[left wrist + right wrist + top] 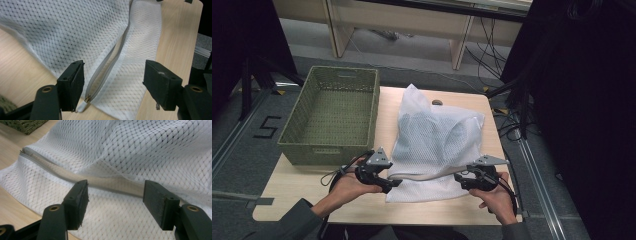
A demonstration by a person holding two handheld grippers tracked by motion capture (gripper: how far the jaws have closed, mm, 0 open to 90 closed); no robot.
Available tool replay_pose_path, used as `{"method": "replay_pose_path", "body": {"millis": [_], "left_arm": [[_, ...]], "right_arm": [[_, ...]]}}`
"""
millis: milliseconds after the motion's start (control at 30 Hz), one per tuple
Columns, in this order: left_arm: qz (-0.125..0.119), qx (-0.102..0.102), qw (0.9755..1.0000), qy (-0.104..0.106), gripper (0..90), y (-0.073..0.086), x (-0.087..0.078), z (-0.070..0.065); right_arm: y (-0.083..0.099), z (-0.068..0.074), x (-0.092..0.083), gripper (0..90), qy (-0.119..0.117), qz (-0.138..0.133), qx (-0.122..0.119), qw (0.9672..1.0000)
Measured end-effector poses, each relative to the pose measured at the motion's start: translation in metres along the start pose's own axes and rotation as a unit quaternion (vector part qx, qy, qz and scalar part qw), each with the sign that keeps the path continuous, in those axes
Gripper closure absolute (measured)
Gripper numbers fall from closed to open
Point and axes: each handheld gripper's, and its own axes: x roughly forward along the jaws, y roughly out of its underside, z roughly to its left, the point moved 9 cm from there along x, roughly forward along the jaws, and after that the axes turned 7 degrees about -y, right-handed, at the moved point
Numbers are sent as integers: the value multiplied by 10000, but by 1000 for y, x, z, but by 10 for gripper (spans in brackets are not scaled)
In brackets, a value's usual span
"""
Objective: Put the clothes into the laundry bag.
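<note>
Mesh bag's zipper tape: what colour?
Light grey zipper tape on the white mesh bag; clearest in the left gripper view.

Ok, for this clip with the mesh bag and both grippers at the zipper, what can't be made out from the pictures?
- What the mesh laundry bag holds: high view, the weave shows only a pale bluish shape.
- The small dark object behind the bag: high view, too small to identify and partly hidden by the bag.
- The zipper far end: right gripper view, hidden behind the right-hand jaw.
- The inside near wall of the wicker basket: high view, hidden by its own rim.
</note>
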Motion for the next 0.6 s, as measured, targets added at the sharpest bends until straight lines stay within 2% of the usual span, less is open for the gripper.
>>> {"method": "replay_pose_path", "body": {"millis": [33, 67, 100, 133, 167, 200, 233, 267, 300, 333, 367, 400, 433, 467, 500, 567, 600], "left_arm": [[-14, 17, 10000, 12, 320, 1, -1, 0], [-3, 32, 10000, -21, 319, 3, -3, 1], [-47, -70, 10000, -24, 318, 4, -4, 1], [9, 13, 10000, -45, 316, 7, -6, 2], [23, 6, 10000, -48, 314, 8, -7, 3], [-10, -81, 10000, -56, 311, 9, -8, 2], [39, 60, 10000, -34, 310, 12, -10, 4], [48, 24, 10000, -63, 309, 14, -11, 4], [74, -25, 9999, -70, 309, 16, -12, 4], [64, -45, 10000, -47, 308, 17, -12, 4], [94, 13, 9999, -52, 306, 19, -13, 4], [108, -12, 9999, -62, 304, 21, -14, 4], [117, -18, 9999, -73, 303, 23, -14, 3], [141, -88, 9998, -63, 300, 25, -14, 2], [171, -28, 9998, -93, 291, 27, -14, 2], [224, -20, 9997, -93, 287, 31, -14, -1], [237, -22, 9997, -76, 282, 32, -14, -2]], "right_arm": [[0, 0, 0, 380, 13, -12, -18, 10000], [0, -1, 0, 380, 4, -36, -157, 9999], [-1, 0, 0, 379, 0, -120, -136, 9998], [-2, 0, 2, 378, 7, -233, -214, 9995], [0, 2, -1, 377, -19, -91, -57, 9999], [2, 3, -2, 376, -37, -32, -61, 10000], [2, 2, -1, 375, -22, -79, -176, 9998], [3, 6, -2, 374, -80, -60, -59, 9999], [3, 6, -3, 372, -68, -18, -72, 9999], [4, 6, -2, 369, -78, -38, -197, 9998], [5, 10, -2, 364, -101, -78, -23, 9999], [6, 9, -3, 363, -105, 1, -142, 9998], [6, 10, -1, 361, -93, -91, -214, 9997], [7, 11, -3, 359, -105, -25, -257, 9996], [7, 14, -3, 356, -158, -43, -140, 9998], [9, 16, -3, 349, -164, -19, -228, 9996], [9, 20, -3, 347, -208, 11, -129, 9997]]}}
